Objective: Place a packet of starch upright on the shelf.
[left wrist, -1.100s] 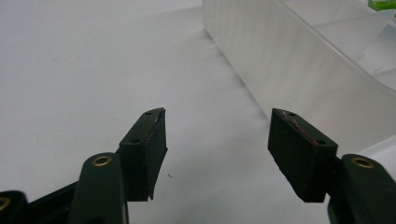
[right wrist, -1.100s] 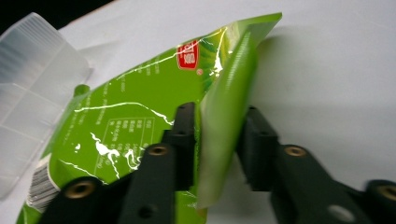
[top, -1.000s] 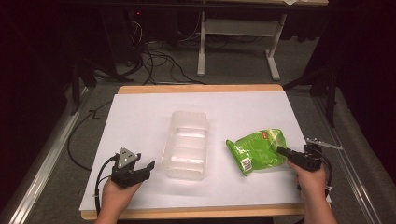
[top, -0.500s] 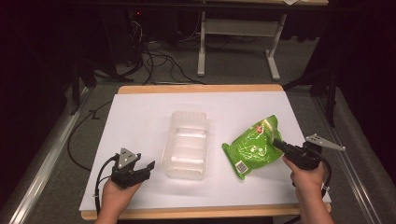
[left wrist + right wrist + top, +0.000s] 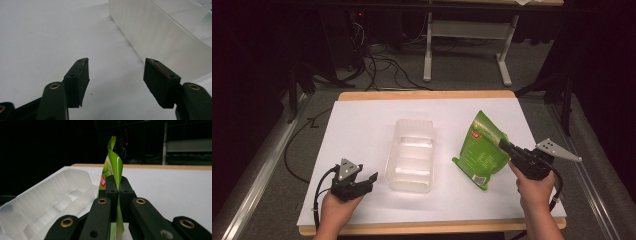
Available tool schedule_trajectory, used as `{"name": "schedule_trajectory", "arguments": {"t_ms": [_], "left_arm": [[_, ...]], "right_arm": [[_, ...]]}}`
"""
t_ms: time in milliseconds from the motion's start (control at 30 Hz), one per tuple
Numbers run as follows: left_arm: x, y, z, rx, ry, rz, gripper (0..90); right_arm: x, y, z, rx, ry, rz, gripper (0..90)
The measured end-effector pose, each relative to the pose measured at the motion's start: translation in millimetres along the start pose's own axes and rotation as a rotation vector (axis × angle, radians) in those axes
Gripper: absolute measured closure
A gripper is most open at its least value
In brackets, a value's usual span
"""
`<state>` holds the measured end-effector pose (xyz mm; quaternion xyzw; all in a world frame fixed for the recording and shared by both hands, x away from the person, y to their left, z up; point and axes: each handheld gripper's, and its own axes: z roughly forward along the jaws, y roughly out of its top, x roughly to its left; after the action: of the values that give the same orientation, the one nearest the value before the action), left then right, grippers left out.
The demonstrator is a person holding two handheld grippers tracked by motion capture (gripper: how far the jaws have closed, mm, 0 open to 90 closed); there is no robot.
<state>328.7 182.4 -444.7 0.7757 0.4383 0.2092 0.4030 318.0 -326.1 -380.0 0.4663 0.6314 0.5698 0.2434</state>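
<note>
In the high view, the white table (image 5: 362,125) fills the middle of the frame, and a clear plastic tray (image 5: 411,154) sits flat near its center. At the right of the frame, the right gripper (image 5: 507,148) pinches the edge of a green bag (image 5: 482,150) and holds it tipped up, with the bag's bottom corner low near the table, just right of the tray. At the lower left of the frame, the left gripper (image 5: 371,178) rests by the tray's near corner. The right gripper view shows what the high view cannot: the two black jaws are pressed tight together on a thin green fold of the bag (image 5: 115,167), and the tray (image 5: 50,197) lies at the left of the frame. The left gripper view shows the left gripper (image 5: 116,75) with its jaws spread wide apart and nothing between them, bare white table (image 5: 50,37) below, and the tray's cloudy wall (image 5: 160,32) at the upper right.
</note>
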Motion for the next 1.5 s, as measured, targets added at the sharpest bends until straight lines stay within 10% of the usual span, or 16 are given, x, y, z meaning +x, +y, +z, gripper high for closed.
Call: {"name": "schedule_trajectory", "arguments": {"t_ms": [367, 667, 1500], "left_arm": [[-0.2, 0.0, 0.4, 0.002, 0.001, 0.001, 37.8], [-0.2, 0.1, -0.1, 0.001, -0.003, 0.003, 37.8], [-1.9, -0.2, 1.9, 0.014, -0.009, 0.011, 37.8]], "right_arm": [[6.7, 8.3, -7.3, -0.106, -0.023, -0.058, 89.9], [9.9, -6.1, -13.4, -0.067, 0.002, -0.085, 84.9], [-29.9, -30.2, -2.0, 0.067, -0.033, 0.038, 64.6]]}}
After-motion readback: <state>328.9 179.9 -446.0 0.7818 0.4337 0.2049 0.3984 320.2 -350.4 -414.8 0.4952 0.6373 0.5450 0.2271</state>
